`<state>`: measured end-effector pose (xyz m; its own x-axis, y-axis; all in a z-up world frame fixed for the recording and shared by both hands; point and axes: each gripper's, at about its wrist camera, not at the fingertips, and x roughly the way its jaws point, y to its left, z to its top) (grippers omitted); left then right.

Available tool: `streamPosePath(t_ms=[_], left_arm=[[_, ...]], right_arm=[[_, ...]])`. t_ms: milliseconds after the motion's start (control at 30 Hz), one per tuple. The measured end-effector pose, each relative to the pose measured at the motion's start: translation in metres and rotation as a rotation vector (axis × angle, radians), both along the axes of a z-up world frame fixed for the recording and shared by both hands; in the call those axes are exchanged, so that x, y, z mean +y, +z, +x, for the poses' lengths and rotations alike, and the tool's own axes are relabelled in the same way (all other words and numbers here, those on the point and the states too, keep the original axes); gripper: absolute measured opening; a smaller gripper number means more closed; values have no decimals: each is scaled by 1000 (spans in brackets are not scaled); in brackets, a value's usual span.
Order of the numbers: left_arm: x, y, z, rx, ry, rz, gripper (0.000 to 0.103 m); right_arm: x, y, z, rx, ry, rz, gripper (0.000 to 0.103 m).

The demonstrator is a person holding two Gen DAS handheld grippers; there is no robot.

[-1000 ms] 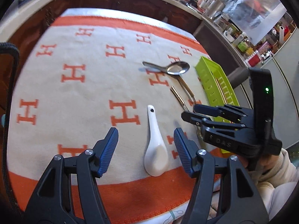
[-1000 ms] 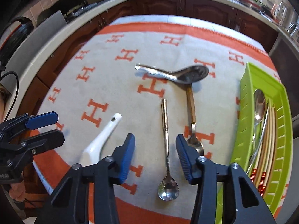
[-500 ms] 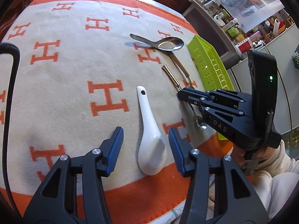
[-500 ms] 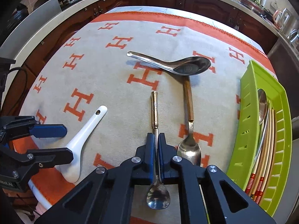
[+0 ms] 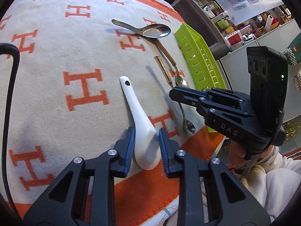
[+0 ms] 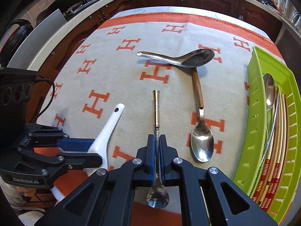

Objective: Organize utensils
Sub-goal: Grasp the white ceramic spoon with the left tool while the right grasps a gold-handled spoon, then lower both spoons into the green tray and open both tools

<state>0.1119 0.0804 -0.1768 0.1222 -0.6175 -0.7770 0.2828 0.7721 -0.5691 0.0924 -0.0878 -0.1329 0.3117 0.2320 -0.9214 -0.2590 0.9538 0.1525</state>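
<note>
My left gripper (image 5: 146, 132) is shut on the bowl of a white ceramic spoon (image 5: 139, 124) that lies on the cloth; it also shows in the right wrist view (image 6: 105, 137). My right gripper (image 6: 156, 141) is shut on the thin neck of a small gold-handled spoon (image 6: 156, 109), which also shows in the left wrist view (image 5: 165, 71). A wood-handled spoon (image 6: 201, 131) and a large steel soup spoon (image 6: 180, 58) lie on the cloth. A green tray (image 6: 252, 113) at the right holds a spoon and chopsticks.
The orange and grey H-pattern cloth (image 6: 105, 75) covers the table. Dark wooden cabinets and a counter edge (image 6: 56, 37) run behind it. Shelves with kitchen clutter (image 5: 244, 18) stand past the tray.
My left gripper moved forward and closed on the white spoon's bowl. My right gripper, open a second ago, closed on the small gold-handled spoon and still holds it.
</note>
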Motion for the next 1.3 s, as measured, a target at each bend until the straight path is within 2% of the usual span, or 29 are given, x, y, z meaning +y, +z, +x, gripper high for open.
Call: streamPosePath(t_ms=[167, 233, 300, 567, 800, 933, 1100, 1300], left_arm=[[-5, 0, -6, -13, 39, -5, 19], [-7, 3, -8, -22, 58, -12, 14], [-12, 7, -8, -32, 69, -21, 4], [-21, 17, -11, -69, 97, 40, 4], [-34, 52, -16, -148, 109, 59, 4], [-56, 76, -19, -200, 75, 73, 4], [-98, 104, -16, -249, 19, 68, 4], [-158, 126, -8, -273, -41, 68, 4]], right_arm=[[-5, 8, -2, -6, -10, 50, 4], [-8, 11, -3, -6, -18, 70, 4], [-14, 14, -4, -7, -31, 89, 4], [-35, 26, -16, -25, -66, 160, 4], [-59, 45, -32, -64, -101, 211, 4], [-82, 67, -44, -102, -134, 240, 4], [-135, 97, -52, -163, -228, 236, 4], [-193, 102, -48, -160, -317, 183, 4]])
